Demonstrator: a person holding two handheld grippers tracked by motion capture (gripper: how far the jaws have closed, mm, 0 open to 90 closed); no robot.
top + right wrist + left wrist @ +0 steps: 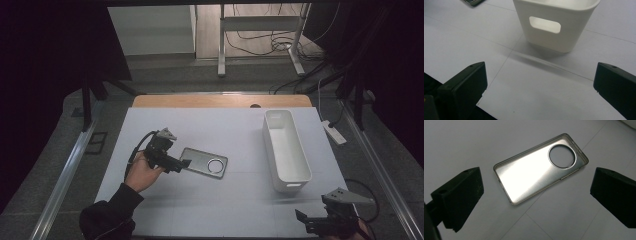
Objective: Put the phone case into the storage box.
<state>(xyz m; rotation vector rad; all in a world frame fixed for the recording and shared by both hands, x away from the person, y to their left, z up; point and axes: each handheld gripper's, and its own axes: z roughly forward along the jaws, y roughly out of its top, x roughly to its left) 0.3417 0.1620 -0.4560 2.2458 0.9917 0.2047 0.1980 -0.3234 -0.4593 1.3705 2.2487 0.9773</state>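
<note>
The left gripper (184,163) hovers at the case's near-left end, jaws spread wide and grasping nothing; in the left gripper view its jaws stand apart on either side of the case (540,168) without touching it. The case (204,162) lies flat, hollow side up, near the middle of the tabletop (225,131). The right gripper (305,219) sits at the near-right corner, jaws released, empty. A white bin (285,150) stands along the right edge, its handle slot facing the right gripper (540,82).
</note>
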